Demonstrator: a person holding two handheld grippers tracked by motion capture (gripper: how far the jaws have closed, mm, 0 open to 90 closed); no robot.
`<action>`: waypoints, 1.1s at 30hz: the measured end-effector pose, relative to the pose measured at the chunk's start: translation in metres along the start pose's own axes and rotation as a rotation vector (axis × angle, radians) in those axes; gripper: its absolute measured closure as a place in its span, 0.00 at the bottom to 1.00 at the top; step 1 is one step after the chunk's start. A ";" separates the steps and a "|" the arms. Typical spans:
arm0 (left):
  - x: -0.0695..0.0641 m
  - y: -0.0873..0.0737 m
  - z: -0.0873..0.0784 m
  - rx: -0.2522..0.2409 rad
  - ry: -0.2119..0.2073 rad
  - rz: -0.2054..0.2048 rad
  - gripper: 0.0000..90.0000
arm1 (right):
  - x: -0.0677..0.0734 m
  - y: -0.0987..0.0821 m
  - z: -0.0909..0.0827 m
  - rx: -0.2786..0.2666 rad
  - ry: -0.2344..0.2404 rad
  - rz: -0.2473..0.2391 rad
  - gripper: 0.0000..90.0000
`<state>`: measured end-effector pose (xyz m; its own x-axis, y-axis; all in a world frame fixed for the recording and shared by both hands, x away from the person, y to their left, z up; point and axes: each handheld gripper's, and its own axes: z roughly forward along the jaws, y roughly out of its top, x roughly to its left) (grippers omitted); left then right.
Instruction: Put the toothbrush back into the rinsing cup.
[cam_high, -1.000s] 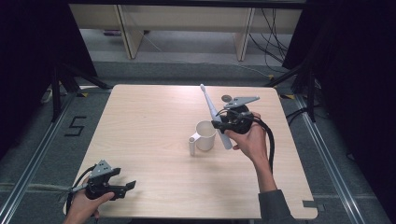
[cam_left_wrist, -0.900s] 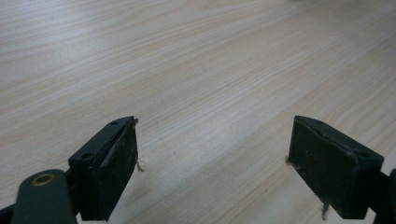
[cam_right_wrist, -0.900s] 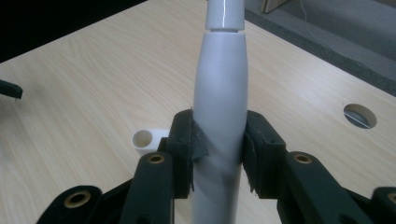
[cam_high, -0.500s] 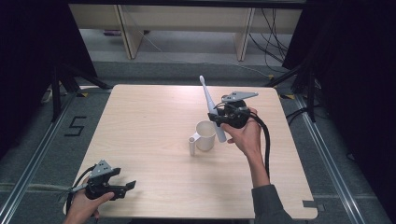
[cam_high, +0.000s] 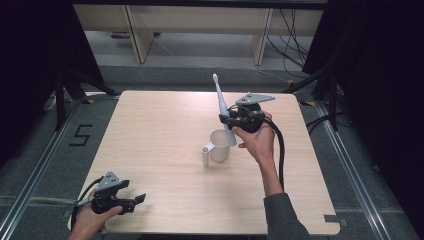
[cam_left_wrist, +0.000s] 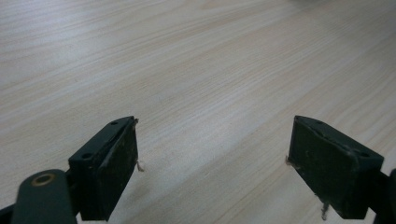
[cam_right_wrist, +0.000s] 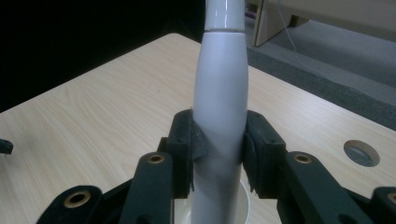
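Gripping the toothbrush (cam_right_wrist: 219, 93) mid-handle, right gripper (cam_high: 226, 120) has both pads clamped on the white body; brush head points up and away, butt end sits below the fingers, right at the cup (cam_high: 220, 145) mouth. In the right gripper view the cup rim shows just under the jaws, handle roughly centred over it.

Step in hand looks like standing the toothbrush in the cup. To do it well:
- keep the handle near vertical, butt centred in the opening, before lowering
- lower straight down; cup is light and nothing steadies it, so a sideways nudge on the rim could tip it
- release only once the butt rests on the cup bottom, then let it lean on the rim

Left gripper (cam_high: 131, 201) is idle well apart at the near table (cam_high: 165, 120) edge, jaws spread wide, nothing between them.
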<state>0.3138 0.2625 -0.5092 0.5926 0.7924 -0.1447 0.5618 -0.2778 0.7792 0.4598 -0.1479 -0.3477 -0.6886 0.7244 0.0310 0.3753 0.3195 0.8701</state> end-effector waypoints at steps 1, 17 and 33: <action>0.000 0.000 0.000 0.002 0.001 0.001 0.17 | 0.000 0.000 0.000 0.000 0.000 0.000 0.75; 0.000 0.000 0.000 0.000 -0.002 -0.003 0.17 | -0.004 -0.001 0.022 -0.047 -0.021 0.008 0.75; 0.001 -0.001 0.000 -0.014 -0.007 -0.023 0.17 | -0.003 -0.013 0.052 -0.021 -0.020 0.016 0.74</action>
<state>0.3142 0.2635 -0.5103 0.5838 0.7945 -0.1671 0.5673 -0.2519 0.7841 0.4891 -0.1221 -0.3846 -0.6704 0.7412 0.0350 0.3727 0.2955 0.8796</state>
